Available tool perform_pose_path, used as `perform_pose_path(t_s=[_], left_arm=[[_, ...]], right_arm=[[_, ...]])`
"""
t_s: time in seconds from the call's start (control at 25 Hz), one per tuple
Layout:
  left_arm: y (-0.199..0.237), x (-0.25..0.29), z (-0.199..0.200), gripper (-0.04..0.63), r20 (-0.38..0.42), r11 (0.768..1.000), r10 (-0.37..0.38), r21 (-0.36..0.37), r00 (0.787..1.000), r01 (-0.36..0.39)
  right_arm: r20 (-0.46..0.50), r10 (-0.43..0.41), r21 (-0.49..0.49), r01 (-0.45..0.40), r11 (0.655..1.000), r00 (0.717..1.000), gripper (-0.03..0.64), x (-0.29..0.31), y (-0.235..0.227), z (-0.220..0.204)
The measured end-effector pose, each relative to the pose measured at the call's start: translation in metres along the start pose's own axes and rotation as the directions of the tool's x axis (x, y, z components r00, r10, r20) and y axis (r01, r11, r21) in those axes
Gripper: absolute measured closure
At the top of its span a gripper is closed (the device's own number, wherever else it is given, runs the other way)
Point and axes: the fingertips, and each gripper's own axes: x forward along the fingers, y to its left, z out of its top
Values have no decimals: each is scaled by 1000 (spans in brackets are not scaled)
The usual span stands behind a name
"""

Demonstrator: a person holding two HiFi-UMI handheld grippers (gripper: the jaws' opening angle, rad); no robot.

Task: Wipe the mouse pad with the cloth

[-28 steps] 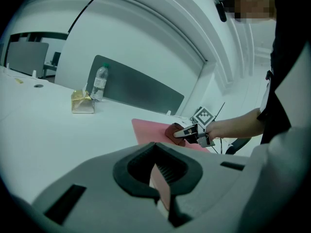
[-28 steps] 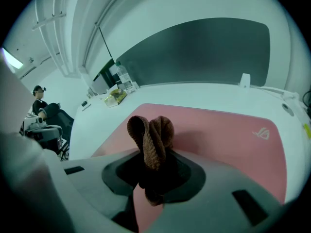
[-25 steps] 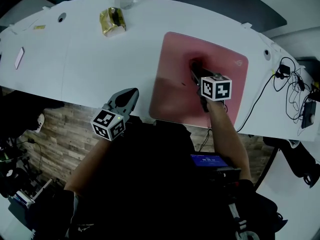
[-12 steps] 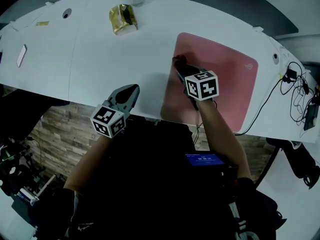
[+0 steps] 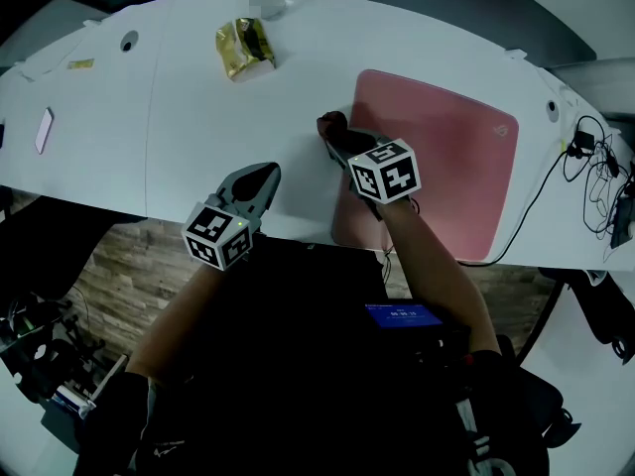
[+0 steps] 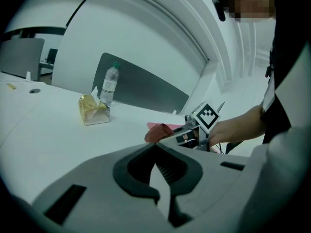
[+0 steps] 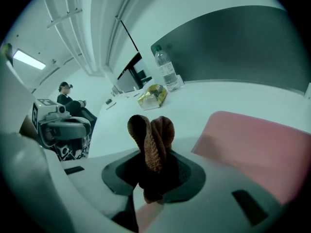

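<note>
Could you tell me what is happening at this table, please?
A person is working with two hand-held grippers. The right claw is shut on a brown cloth, held just off the left edge of the pink mouse pad, over the white table. The left claw is shut and empty, near the table's front edge, away from the pad.

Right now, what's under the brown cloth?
The white table, just off the pink mouse pad's left edge. The right gripper pinches the cloth, which hides the spot directly beneath.
</note>
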Motion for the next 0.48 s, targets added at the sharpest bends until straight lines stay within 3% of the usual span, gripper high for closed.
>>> perform_pose_path(t_s=[0.48], left_arm=[[2, 13, 11, 588, -37, 998, -49, 46, 998, 51]], right_arm=[[27, -161, 38, 160, 986, 987, 499, -9, -56, 15]])
